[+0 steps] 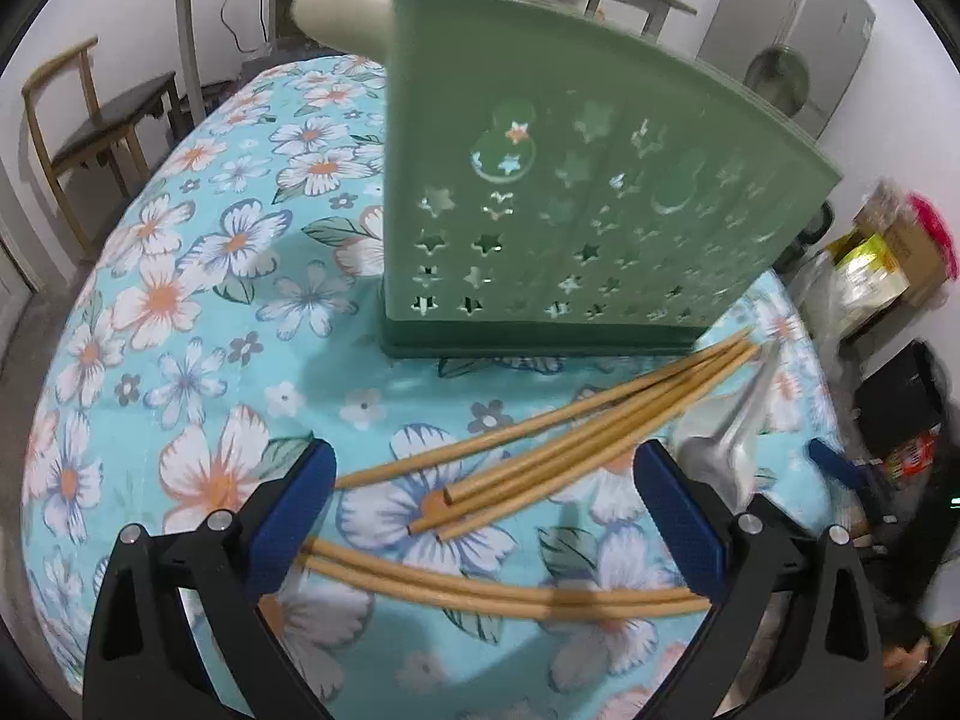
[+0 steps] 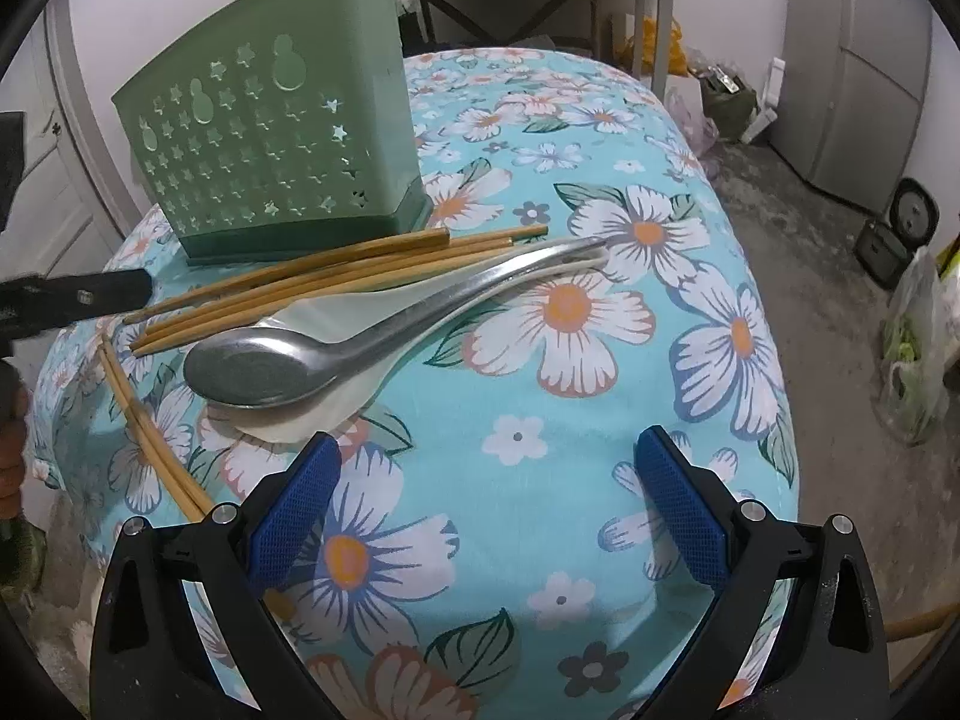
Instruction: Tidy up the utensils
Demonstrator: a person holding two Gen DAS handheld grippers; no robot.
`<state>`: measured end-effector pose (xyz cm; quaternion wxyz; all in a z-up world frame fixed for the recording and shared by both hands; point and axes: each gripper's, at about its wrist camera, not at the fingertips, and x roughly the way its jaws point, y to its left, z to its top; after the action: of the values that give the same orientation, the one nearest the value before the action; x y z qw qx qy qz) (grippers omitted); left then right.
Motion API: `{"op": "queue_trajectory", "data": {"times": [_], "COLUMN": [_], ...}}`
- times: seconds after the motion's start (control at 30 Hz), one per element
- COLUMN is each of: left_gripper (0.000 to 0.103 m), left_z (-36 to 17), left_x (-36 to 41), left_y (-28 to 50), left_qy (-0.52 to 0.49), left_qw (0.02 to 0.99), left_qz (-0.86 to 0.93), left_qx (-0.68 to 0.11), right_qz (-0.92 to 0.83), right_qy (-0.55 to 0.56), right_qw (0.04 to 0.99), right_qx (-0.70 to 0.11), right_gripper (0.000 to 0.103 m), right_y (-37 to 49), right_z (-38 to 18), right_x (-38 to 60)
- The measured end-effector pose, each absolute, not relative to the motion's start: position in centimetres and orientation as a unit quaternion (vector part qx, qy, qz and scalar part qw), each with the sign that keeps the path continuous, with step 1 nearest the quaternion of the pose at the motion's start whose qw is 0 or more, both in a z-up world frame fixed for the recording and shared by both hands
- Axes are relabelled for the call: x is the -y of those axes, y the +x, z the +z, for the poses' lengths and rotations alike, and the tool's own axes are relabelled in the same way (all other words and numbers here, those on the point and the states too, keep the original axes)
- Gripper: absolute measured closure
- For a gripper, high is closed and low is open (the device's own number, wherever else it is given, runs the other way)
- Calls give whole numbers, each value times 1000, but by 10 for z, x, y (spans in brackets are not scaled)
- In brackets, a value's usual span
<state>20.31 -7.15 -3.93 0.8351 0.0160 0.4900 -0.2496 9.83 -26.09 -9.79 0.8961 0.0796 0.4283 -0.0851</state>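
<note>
Right wrist view: green holder [image 2: 270, 120] stands upright at left on the floral cloth [image 2: 540, 468]; chopsticks [image 2: 336, 276] lie just before it, a steel spoon [image 2: 336, 342] over a white spoon [image 2: 312, 408]. Both grippers, left [image 1: 486, 516] and right [image 2: 489, 504], gape wide, empty

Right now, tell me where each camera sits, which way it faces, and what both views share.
Left wrist: sits behind the open left gripper, looking across the chopsticks at the green holder; the right gripper's blue tip shows at right.
Right wrist: sits behind the open right gripper, facing the metal spoon lying on a white spoon.
Shared: holder, chopsticks, spoons, floral tablecloth.
</note>
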Motion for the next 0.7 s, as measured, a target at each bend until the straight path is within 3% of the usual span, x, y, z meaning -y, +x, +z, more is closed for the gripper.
{"op": "queue_trajectory", "data": {"times": [0.33, 0.7], "left_gripper": [6, 6], "left_z": [-20, -27], "left_x": [71, 97], "left_y": [168, 139], "left_qy": [-79, -60], "left_qw": [803, 782], "left_qz": [-338, -401], "left_qx": [-484, -474], "right_qz": [-101, -104], "right_qy": [66, 59], "right_qw": [890, 892], "right_qx": [-440, -435], "right_gripper": [8, 8], "right_y": [103, 98], "right_z": [-100, -102], "right_x": [257, 255]}}
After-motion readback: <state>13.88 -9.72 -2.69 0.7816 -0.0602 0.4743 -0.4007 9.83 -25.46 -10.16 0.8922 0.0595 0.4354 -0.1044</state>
